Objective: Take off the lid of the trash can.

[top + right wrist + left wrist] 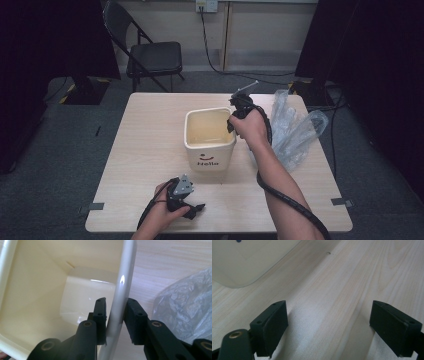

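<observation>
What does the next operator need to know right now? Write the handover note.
Right gripper: jaws shut on the right-hand rim of the cream bin, one jaw inside the wall, one outside.
Left gripper: jaws open, holding nothing, resting low over the table in front of the bin.
Bin: upright mid-table, looks empty inside.
Clear plastic bag: crumpled on the table right of the bin, untouched.
Done: bin gripped.
Left: probably fitting the bag into the bin; nothing of that started.
</observation>
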`<state>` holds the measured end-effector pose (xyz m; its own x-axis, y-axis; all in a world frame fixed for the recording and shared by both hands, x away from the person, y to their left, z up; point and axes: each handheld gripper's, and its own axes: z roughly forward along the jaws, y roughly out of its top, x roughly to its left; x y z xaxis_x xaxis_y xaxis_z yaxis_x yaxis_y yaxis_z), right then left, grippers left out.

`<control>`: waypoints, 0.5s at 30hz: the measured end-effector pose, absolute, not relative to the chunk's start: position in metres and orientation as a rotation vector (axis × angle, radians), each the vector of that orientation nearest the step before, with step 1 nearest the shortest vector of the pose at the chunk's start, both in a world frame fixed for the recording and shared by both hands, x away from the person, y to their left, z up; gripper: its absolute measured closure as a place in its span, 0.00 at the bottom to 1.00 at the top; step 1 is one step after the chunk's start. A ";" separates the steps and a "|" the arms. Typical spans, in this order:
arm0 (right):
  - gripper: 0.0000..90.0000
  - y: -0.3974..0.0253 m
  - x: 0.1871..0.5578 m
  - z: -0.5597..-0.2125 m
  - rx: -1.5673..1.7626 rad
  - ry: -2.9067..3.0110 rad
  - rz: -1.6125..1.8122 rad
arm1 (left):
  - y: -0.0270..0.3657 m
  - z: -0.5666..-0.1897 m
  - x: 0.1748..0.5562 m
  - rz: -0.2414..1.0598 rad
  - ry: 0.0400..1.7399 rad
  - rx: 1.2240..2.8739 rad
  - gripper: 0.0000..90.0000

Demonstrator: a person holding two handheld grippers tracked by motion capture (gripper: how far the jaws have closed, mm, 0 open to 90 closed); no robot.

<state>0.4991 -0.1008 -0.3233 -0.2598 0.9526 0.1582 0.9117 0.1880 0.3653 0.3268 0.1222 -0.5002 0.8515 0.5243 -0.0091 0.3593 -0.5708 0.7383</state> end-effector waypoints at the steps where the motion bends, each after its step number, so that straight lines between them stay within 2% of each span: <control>1: 0.80 -0.101 0.499 -0.323 1.844 2.339 0.598 | 0.122 -0.500 0.327 0.269 0.638 2.237 0.16; 15: 0.83 -0.104 0.498 -0.305 1.897 2.300 0.751 | 0.122 -0.500 0.327 0.270 0.637 2.239 0.16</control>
